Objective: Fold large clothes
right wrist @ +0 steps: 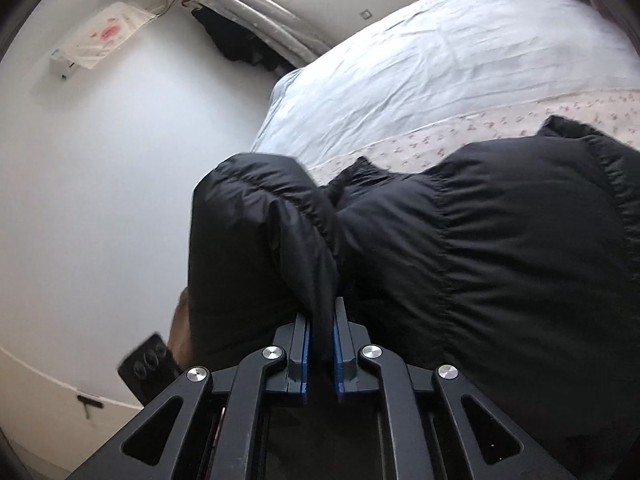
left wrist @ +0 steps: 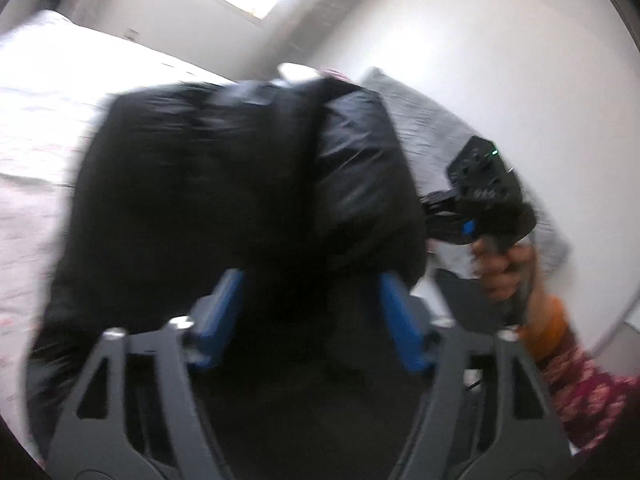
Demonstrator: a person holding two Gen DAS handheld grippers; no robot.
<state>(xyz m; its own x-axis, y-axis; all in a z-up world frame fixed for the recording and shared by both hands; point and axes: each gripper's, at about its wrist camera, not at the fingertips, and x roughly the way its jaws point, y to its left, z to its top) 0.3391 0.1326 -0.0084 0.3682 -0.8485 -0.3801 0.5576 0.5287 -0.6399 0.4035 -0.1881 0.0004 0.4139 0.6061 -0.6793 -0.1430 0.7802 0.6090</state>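
A black puffer jacket (right wrist: pixel 500 240) lies bunched over the near side of a bed. My right gripper (right wrist: pixel 320 320) is shut on a raised fold of the jacket's padded fabric, pinched narrowly between its blue pads (right wrist: pixel 306 344). In the left wrist view, which is blurred, the jacket (left wrist: pixel 248 184) fills the middle and its bulk sits between the blue pads (left wrist: pixel 224 308) of my left gripper (left wrist: pixel 312 312), which is closed on it at a wide gap. The right gripper's body (left wrist: pixel 484 196) shows at the jacket's right edge, held by a hand (left wrist: pixel 504 268); its fingertips are hidden behind the fabric.
The bed carries a white duvet (right wrist: pixel 440 60) and a floral sheet (right wrist: pixel 520 120). A grey pillow (left wrist: pixel 420 128) leans on the white wall (left wrist: pixel 520 60). Past the bed's far corner, dark clothes (right wrist: pixel 240 44) hang under a metal rail (right wrist: pixel 248 0). The bare floor (right wrist: pixel 100 180) lies to the left.
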